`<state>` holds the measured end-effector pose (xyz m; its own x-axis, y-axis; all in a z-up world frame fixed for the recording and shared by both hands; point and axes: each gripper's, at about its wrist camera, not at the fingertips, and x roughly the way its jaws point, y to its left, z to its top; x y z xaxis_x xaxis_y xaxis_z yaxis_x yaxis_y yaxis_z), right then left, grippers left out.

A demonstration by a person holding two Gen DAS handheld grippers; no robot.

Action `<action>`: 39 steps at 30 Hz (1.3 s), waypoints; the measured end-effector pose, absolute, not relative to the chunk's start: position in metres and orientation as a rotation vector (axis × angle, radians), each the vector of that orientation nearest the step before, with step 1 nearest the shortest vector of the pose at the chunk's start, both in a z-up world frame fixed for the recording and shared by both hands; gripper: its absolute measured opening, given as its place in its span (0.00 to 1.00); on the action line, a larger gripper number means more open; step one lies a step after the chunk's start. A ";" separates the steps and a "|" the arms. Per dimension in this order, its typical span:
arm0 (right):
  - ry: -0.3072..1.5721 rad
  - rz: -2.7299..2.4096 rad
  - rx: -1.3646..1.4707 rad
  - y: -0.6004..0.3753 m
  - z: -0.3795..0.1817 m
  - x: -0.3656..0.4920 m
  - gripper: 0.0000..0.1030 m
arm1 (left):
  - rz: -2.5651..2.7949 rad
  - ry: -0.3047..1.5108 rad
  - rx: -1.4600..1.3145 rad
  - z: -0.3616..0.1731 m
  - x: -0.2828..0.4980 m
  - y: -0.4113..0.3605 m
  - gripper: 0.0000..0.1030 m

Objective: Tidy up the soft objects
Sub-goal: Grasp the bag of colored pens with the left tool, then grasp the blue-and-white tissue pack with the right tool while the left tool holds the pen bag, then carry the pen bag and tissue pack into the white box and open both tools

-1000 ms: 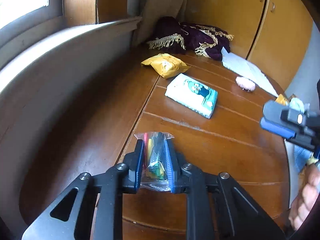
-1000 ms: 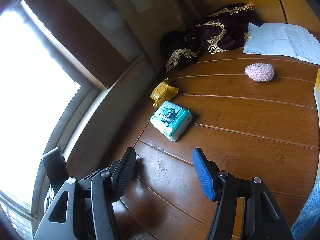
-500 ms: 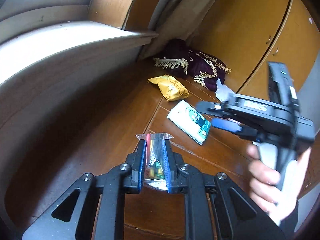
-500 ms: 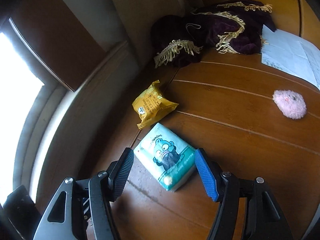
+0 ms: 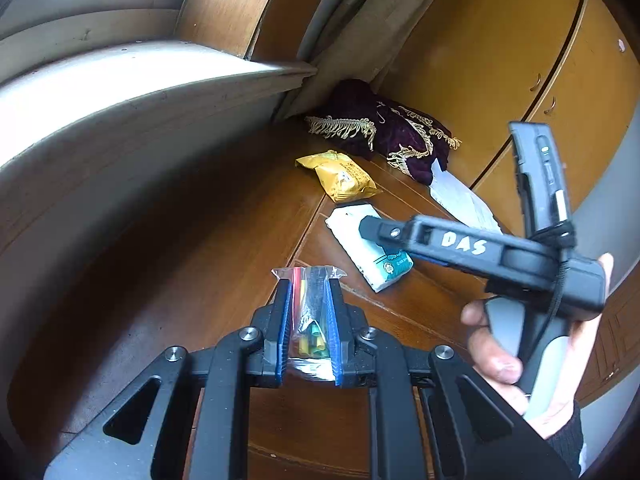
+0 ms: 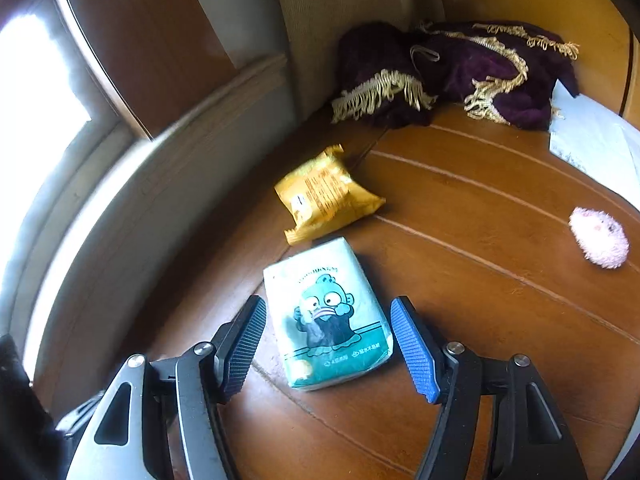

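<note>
The tissue pack lies flat on the tabletop directly between the spread fingers of the right gripper, which is released and grasps nothing, so the step in hand looks like the approach for a pickup; the next move calls for lowering until the pads flank the pack's long sides, then squeezing gently. The left gripper is clenched on a clear bag of coloured pieces, held above the tabletop. Compared with a second ago, the right gripper has swung forward from bare wood to straddle the pack, the yellow snack pouch just ahead.
</note>
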<state>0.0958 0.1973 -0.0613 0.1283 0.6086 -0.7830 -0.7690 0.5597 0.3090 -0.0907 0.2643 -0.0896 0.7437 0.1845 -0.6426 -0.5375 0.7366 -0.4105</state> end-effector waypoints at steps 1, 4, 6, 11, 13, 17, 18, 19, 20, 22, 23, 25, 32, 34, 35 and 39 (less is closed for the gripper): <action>1.020 1.007 -0.193 0.196 -0.062 0.093 0.64 | 0.424 0.613 -0.624 -0.090 -0.090 0.264 0.13; 1.018 0.996 -0.207 0.192 -0.060 0.086 0.50 | 0.426 0.614 -0.621 -0.089 -0.090 0.264 0.13; 1.035 0.957 -0.210 0.186 -0.060 0.083 0.42 | 0.431 0.612 -0.617 -0.089 -0.089 0.263 0.13; 1.075 0.914 -0.174 0.159 -0.057 0.067 0.20 | 0.436 0.609 -0.606 -0.089 -0.089 0.262 0.13; 1.058 0.906 -0.152 0.146 -0.054 0.060 0.13 | 0.436 0.612 -0.602 -0.089 -0.088 0.261 0.13; 0.984 0.918 -0.047 0.107 -0.037 0.042 0.10 | 0.425 0.610 -0.609 -0.089 -0.089 0.262 0.13; 0.966 0.940 -0.013 0.094 -0.031 0.038 0.10 | 0.427 0.611 -0.608 -0.089 -0.089 0.262 0.13; 0.952 0.956 0.019 0.082 -0.027 0.035 0.10 | 0.426 0.611 -0.605 -0.089 -0.089 0.261 0.13; 0.932 0.973 0.053 0.068 -0.024 0.031 0.10 | 0.423 0.610 -0.600 -0.088 -0.088 0.260 0.13; 0.904 0.981 0.115 0.038 -0.017 0.025 0.10 | 0.423 0.599 -0.586 -0.086 -0.089 0.256 0.13; 0.887 0.987 0.143 0.023 -0.014 0.022 0.10 | 0.412 0.584 -0.574 -0.084 -0.091 0.251 0.13; 0.851 0.990 0.179 -0.003 -0.009 0.016 0.10 | 0.356 0.554 -0.598 -0.080 -0.094 0.243 0.13; 0.790 0.929 0.251 -0.081 -0.001 0.011 0.10 | 0.106 0.599 -0.652 -0.064 -0.073 0.179 0.13; 0.789 0.910 0.279 -0.093 -0.002 0.012 0.10 | 0.021 0.616 -0.648 -0.056 -0.065 0.157 0.13; 0.780 0.903 0.286 -0.098 -0.002 0.012 0.10 | -0.010 0.627 -0.636 -0.051 -0.060 0.146 0.13; 0.760 0.882 0.313 -0.124 -0.003 0.013 0.10 | -0.106 0.646 -0.598 -0.035 -0.042 0.110 0.13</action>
<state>0.0132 -0.1237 -0.0033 0.4008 0.7885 -0.4664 -0.5780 0.6126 0.5391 -0.0418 0.1096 -0.0345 0.7993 -0.2734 -0.5351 -0.0881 0.8276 -0.5543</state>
